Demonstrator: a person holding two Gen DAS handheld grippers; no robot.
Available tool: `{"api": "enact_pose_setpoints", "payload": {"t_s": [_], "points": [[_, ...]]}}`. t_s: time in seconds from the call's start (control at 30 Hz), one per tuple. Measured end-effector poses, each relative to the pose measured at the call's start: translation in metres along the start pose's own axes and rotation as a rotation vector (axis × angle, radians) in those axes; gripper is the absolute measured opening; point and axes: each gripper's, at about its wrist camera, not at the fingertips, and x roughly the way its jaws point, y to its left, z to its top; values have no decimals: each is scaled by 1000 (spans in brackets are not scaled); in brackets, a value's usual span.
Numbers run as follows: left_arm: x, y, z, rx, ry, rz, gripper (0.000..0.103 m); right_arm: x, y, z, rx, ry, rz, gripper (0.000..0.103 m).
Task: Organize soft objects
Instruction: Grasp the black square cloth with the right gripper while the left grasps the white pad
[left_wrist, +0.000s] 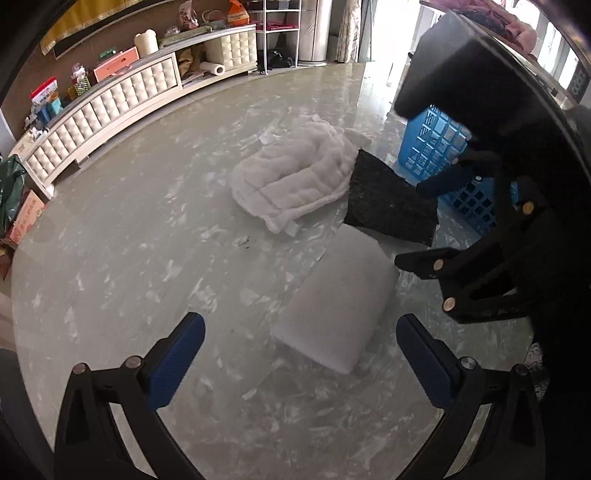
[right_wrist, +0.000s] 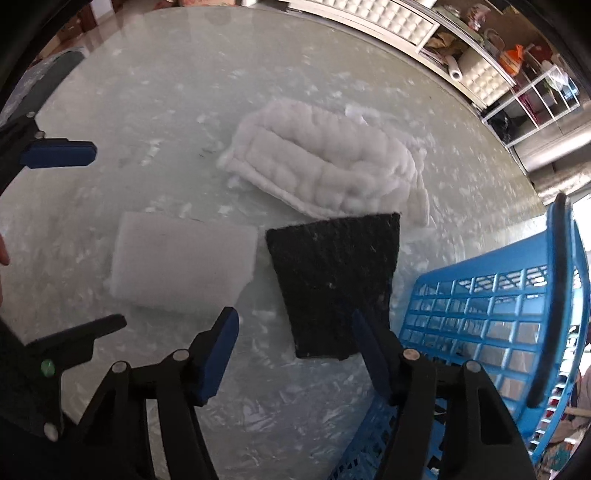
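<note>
Item: black fibre pad (right_wrist: 332, 280), flat on the desk (right_wrist: 147, 110), roughly rectangular with its long axis running away from the right gripper (right_wrist: 293, 354). In the right wrist view its near short edge sits between the two blue fingertips, just ahead of the jaws; the pads stand partly spread on either side and do not press it, so nothing is held. The right gripper is judged the nearer one and points steeply down at it.

Beside it: white foam block (right_wrist: 184, 266), just left of the black pad, apart from it by a narrow gap. The left gripper (left_wrist: 301, 354) hangs over this block's near corner with jaws wide and empty.

Behind both: quilted white padding (right_wrist: 325, 166), folded in a loose heap, its near edge touching or overlapping the black pad's far edge.

To the right: blue slatted basket (right_wrist: 498, 314), tipped on its side, mouth toward the pad.

Surface: glossy, pale marbled desk. Room: a tufted cream cabinet (left_wrist: 110, 99) with cluttered shelves, bright daylight beyond.
</note>
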Motion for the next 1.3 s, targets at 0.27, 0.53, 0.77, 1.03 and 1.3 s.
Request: {"api": "enact_pose_setpoints", "payload": {"t_s": [0.27,0.53,0.77,1.03,1.3], "points": [[23,0,5,6,23,-15,103,22,-12,-1,55,10,-3,60],[37,5,10,-18,30,-14,103,25,-24,6,93,-37,-29,59],[45,5,14,-42,36,-88,90,29,-32,12,107,-60,-35,59],[44,1,14,-58,49,-112,57,25,-30,5,119,-96,-12,59],[37,2,8,-74,52,-141,42,24,-34,0,149,-93,81,41]]}}
